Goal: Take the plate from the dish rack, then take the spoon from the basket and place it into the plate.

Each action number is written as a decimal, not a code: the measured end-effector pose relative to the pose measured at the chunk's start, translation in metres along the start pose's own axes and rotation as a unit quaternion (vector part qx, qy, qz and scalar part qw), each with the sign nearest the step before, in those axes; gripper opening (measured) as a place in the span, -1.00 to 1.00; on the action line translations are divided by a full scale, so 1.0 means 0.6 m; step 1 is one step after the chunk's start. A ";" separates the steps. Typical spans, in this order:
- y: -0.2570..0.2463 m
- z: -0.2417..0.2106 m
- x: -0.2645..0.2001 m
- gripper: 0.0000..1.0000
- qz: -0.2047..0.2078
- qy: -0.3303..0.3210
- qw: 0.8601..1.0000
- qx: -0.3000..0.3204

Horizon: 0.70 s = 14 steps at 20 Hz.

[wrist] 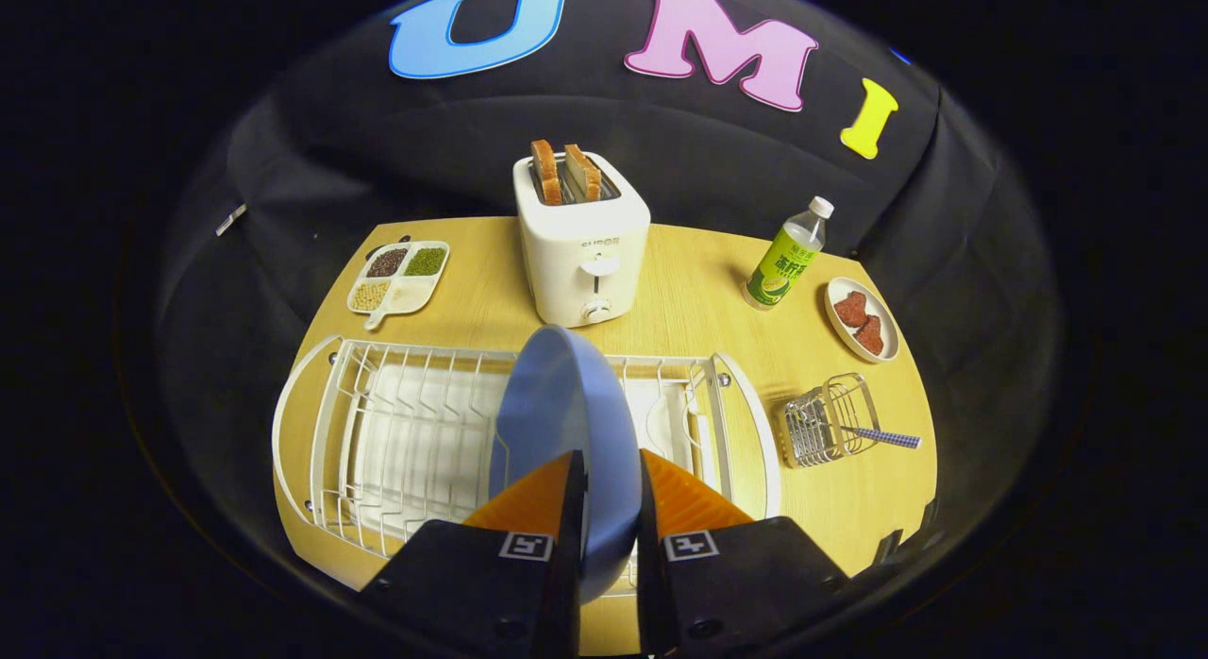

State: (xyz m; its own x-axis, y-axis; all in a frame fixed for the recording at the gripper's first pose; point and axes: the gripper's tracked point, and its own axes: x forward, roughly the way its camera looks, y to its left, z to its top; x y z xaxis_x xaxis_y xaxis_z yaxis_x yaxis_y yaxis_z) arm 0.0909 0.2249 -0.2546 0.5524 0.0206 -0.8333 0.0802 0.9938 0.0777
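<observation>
**A:** What's the setting?

**B:** A pale wooden bench set against black cloth. The biggest thing on it is the white wire dish rack, lying along the near edge just beyond my tool.

**A:** And the plate?

**B:** The blue plate stands on edge over the rack's right half. My tool has it pinched: the two fingers are drawn in narrow, one against each face of the plate, with its rim running down between them. I can't tell whether its lower edge touches the wires.

**A:** What's behind the rack?

**B:** A white toaster with two slices of toast standing up out of its slots. Left of it lies a white divided tray of grains and beans. To the right stands a green-labelled drink bottle, and beside that a small plate carrying two reddish pieces.

**A:** The spoon?

**B:** Right of the rack, a small wire basket lies tipped on its side. The spoon's chequered handle pokes out of it to the right; its bowl is hidden in the wires.
</observation>
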 end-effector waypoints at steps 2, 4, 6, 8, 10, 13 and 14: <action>-0.001 0.013 -0.004 -0.48 -0.003 -0.002 1.000 -0.005; -0.004 0.029 -0.008 -0.49 -0.005 -0.014 1.000 -0.009; -0.008 0.036 -0.013 -0.50 -0.003 -0.018 1.000 -0.005; -0.019 0.045 -0.016 -0.51 -0.005 -0.035 0.999 -0.006; -0.026 0.053 -0.027 -0.52 -0.006 -0.045 0.999 0.005; -0.036 0.060 -0.052 -0.53 0.017 -0.054 0.998 0.022; -0.044 0.064 -0.064 -0.53 0.028 -0.065 0.997 0.028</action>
State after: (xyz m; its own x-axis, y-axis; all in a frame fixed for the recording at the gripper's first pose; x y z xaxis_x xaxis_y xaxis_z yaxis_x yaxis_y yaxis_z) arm 0.0992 0.1938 -0.2035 0.6594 0.0583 -0.7495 0.0896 0.9838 0.1554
